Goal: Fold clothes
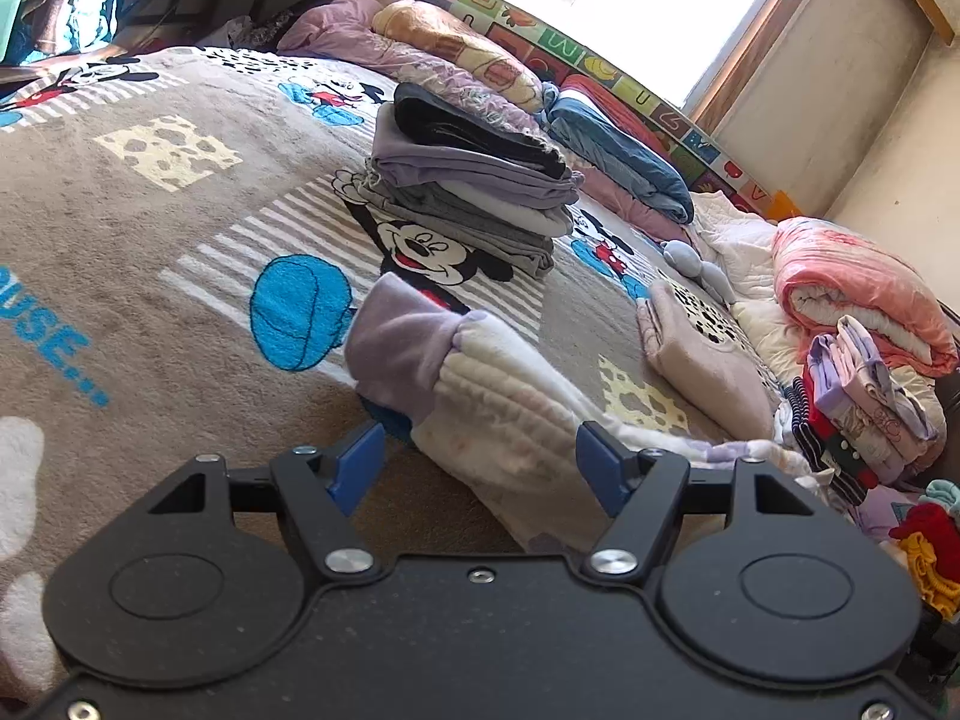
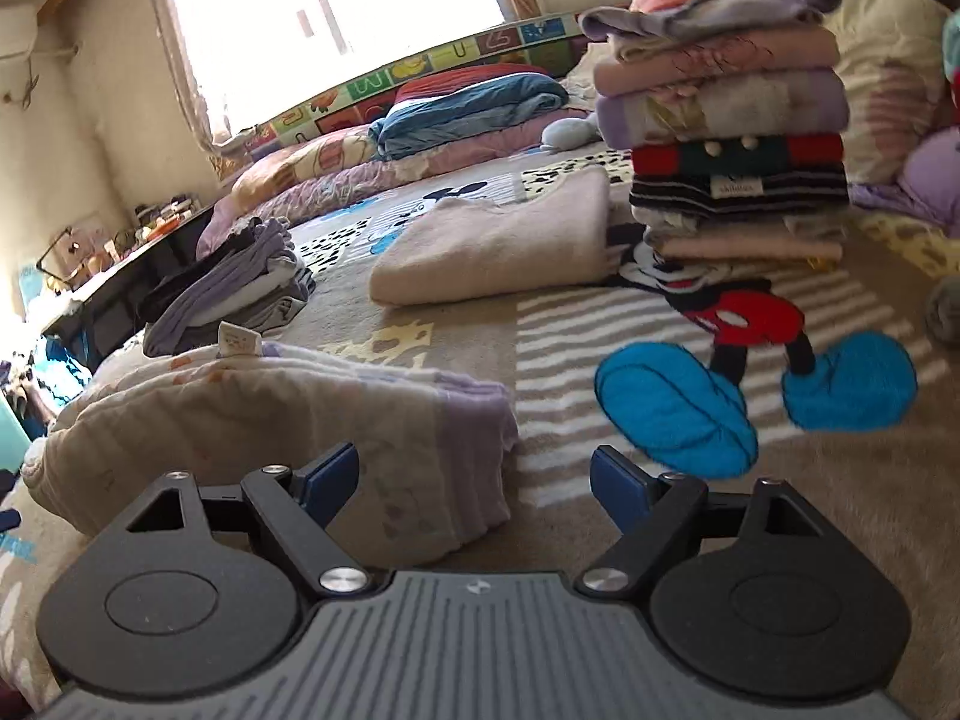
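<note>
A cream fleece garment with lilac cuffs [image 1: 498, 396] lies folded on the Mickey Mouse blanket [image 1: 150, 228]. My left gripper [image 1: 480, 468] hovers open just before its near end, blue pads [image 1: 360, 465] spread, nothing held. In the right wrist view the same garment [image 2: 270, 420] lies left of centre, a white label on top. My right gripper [image 2: 474, 480] is open at its lilac edge, the left pad over the fabric, the right pad over bare blanket [image 2: 600, 330].
A grey and lilac folded stack [image 1: 474, 180] sits mid-bed. A folded pink sweater [image 2: 498, 246] lies beside a tall stack of folded clothes [image 2: 732, 132]. Pillows and quilts [image 1: 612, 144] line the wall under the window. A rolled pink quilt [image 1: 858, 282] lies at right.
</note>
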Demonstrator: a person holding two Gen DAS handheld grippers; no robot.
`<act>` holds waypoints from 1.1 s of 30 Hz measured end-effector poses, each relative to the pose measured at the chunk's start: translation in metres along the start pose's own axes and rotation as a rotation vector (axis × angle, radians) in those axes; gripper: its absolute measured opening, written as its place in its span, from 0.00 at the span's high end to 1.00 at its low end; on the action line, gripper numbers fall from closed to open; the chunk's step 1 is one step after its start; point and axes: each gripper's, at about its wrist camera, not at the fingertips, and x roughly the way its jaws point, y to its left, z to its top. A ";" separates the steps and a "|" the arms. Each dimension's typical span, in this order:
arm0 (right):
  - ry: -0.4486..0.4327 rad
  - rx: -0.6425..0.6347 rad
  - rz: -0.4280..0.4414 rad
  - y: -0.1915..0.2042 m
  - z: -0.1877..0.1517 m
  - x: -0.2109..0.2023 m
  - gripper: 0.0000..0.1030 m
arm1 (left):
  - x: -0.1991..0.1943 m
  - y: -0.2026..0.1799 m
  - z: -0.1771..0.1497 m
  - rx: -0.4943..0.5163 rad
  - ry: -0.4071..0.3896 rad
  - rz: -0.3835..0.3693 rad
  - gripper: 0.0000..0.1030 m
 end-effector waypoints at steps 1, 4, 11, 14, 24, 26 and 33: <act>0.006 -0.002 0.009 0.000 -0.006 0.001 0.19 | 0.000 0.002 -0.005 0.019 0.004 0.014 0.33; 0.013 -0.016 0.043 0.001 -0.017 0.004 0.19 | 0.004 0.007 -0.017 0.070 0.017 0.044 0.33; 0.002 0.019 0.123 -0.001 -0.012 0.026 0.19 | 0.022 0.011 -0.021 0.123 0.010 0.056 0.33; -0.008 0.084 0.153 -0.012 -0.009 0.038 0.19 | 0.034 0.014 -0.017 0.141 -0.002 0.064 0.33; 0.009 0.262 0.232 -0.029 0.007 0.084 0.37 | 0.092 0.017 0.014 0.158 -0.004 0.049 0.33; 0.017 0.274 0.222 -0.030 0.011 0.094 0.37 | 0.103 0.017 0.019 0.148 0.002 0.045 0.33; 0.042 0.284 0.161 -0.034 0.023 0.128 0.36 | 0.128 0.022 0.026 0.085 0.016 0.030 0.31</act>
